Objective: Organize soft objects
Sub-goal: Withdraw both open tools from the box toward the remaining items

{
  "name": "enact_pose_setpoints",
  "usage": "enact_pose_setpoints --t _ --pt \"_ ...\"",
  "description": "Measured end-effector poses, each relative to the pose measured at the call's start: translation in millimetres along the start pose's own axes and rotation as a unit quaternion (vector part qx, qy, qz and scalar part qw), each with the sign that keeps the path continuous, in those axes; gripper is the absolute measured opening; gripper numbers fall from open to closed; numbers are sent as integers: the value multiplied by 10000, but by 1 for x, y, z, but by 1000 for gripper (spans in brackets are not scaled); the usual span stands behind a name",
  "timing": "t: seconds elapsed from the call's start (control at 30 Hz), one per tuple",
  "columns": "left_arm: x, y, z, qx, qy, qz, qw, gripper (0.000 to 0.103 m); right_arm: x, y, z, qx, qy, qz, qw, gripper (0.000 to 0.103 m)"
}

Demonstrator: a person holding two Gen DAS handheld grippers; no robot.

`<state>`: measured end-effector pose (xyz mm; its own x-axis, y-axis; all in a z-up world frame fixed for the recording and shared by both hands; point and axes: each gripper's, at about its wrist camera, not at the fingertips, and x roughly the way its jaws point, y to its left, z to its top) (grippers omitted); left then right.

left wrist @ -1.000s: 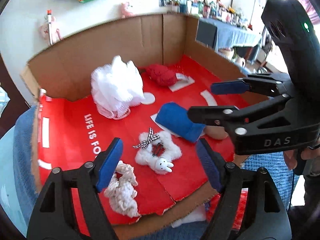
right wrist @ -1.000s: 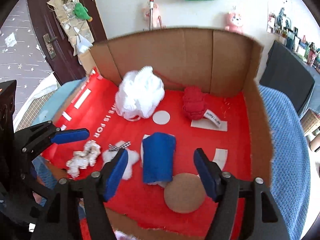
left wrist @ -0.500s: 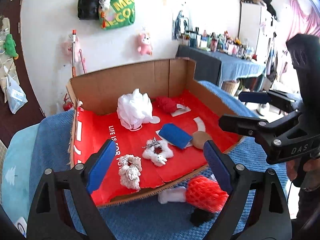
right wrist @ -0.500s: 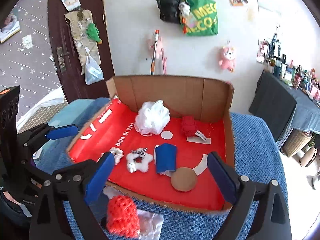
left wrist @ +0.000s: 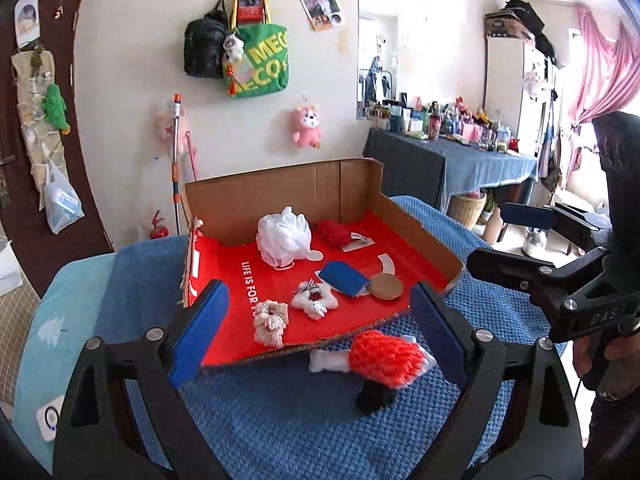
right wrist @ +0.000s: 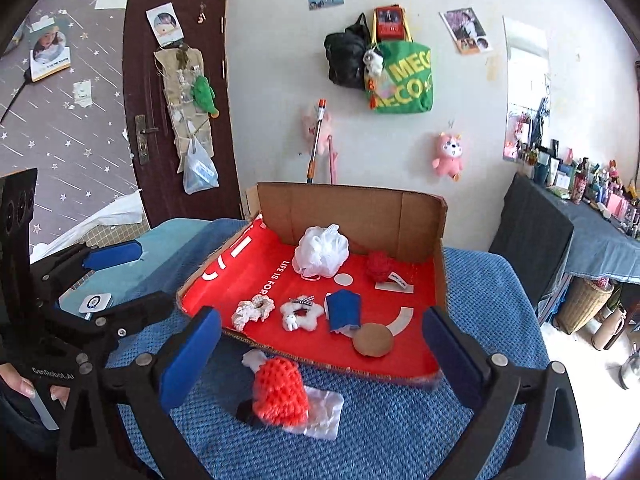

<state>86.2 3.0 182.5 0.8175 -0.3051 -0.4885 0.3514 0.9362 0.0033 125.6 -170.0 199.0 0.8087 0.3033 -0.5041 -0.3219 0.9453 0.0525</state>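
While both pairs of jaws stand wide apart and grip nothing, the orange knitted piece (left wrist: 386, 356) lies on the blue textured cover (left wrist: 280, 420) between and beyond the fingers of each gripper, touching neither. Seen from the left gripper (left wrist: 316, 340), it sits nearer the right-hand blue pad (left wrist: 438, 330), with a white plush bit (left wrist: 326, 361) poking out beside it and something black (left wrist: 374, 396) under its near end. Seen from the right gripper (right wrist: 316, 350), the orange piece (right wrist: 280, 392) lies left of centre, closer to the left-hand pad (right wrist: 190, 360), resting partly on a crumpled clear wrapper (right wrist: 324, 412).

Just behind it begins the open front edge of the cardboard box (right wrist: 352, 208), whose red lining (right wrist: 256, 276) bears white lettering. Inside, near the front, lie a cream crocheted scrunchie (right wrist: 254, 310), a white fluffy star with a small bunny (right wrist: 301, 314), a folded blue cloth (right wrist: 343, 310) and a brown round pad (right wrist: 372, 339). Further back sit a white mesh bath puff (right wrist: 321, 255) and a dark red knitted item (right wrist: 379, 266) with a label.

Off to the side, the right gripper's body (left wrist: 560, 280) shows at the right of the left wrist view, its jaws also parted, and the left gripper's body (right wrist: 80, 312) shows at the left of the right wrist view.
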Motion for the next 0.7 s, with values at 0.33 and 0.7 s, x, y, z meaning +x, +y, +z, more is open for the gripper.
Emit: enact_pose_setpoints --t 0.33,0.7 --pt "-39 -12 -27 -90 -211 100 9997 94 -23 6 -31 82 -56 -12 9999 103" --pt "-36 -12 -71 -337 -26 131 9993 97 -8 8 -86 236 152 -188 9994 103"
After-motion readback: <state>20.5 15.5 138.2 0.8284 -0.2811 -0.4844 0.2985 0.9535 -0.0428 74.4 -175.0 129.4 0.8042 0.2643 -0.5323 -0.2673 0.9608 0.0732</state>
